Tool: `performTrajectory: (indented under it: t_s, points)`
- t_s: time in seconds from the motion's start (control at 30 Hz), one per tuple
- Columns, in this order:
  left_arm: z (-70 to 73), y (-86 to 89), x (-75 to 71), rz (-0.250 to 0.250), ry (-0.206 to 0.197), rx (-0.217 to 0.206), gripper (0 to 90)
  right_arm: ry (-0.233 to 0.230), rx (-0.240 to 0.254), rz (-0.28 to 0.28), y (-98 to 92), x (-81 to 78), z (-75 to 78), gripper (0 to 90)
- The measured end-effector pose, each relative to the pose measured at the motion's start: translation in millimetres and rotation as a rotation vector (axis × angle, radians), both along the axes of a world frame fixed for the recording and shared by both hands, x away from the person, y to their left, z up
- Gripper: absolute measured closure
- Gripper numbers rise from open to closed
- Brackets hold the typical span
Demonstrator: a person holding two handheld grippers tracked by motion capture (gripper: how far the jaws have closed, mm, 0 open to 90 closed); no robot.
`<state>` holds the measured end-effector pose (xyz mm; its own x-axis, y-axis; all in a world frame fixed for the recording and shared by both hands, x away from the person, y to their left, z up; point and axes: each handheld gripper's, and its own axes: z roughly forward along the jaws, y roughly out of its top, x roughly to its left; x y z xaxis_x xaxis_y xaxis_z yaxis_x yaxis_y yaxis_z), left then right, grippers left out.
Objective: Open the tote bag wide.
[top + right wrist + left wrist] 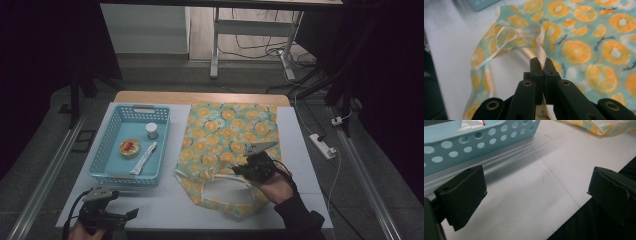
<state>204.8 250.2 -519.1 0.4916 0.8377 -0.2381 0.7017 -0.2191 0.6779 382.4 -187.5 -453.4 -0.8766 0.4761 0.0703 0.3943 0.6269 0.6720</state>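
In the high view, the orange-print bag lay right of the blue basket, the right gripper at its near edge. The left gripper view showed jaws wide over bare table. The right gripper view showed jaws clamped on the bag's handle strap.
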Motion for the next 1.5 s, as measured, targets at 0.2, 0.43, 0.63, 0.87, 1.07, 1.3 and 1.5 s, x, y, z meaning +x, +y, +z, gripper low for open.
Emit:
performTrajectory:
  t_s: [0.2, 0.43, 0.63, 0.87, 1.07, 1.3, 1.5]
  points:
    - [0.0, 0.0, 0.1, 0.001, 0.000, -0.002, 2.0, -0.006, 0.004, -0.028, 1.4, 29.0, 0.7, 88.5]
    - [-0.1, 0.3, 0.2, 0.002, 0.001, -0.006, 2.1, -0.005, 0.040, -0.068, 2.4, 61.1, 7.2, 88.5]
    - [-0.1, 0.6, 0.2, 0.000, 0.003, -0.007, 2.2, -0.048, 0.038, -0.098, 6.7, 82.2, 10.6, 88.6]
    - [-0.1, 0.5, 0.3, -0.001, 0.003, -0.007, 2.2, -0.070, 0.036, -0.137, 8.8, 107.7, 6.4, 88.6]
    - [-0.2, 0.7, 0.3, -0.001, 0.003, -0.009, 2.3, -0.091, 0.022, -0.160, 10.8, 127.5, 0.4, 88.5]
    - [-0.2, 0.5, 0.3, -0.002, 0.004, -0.008, 2.4, -0.062, 0.000, -0.189, 8.5, 143.8, -26.3, 88.3]
    - [-0.3, 0.3, 0.5, 0.000, 0.005, -0.007, 2.5, -0.048, -0.024, -0.225, 6.8, 151.4, -47.9, 87.2]
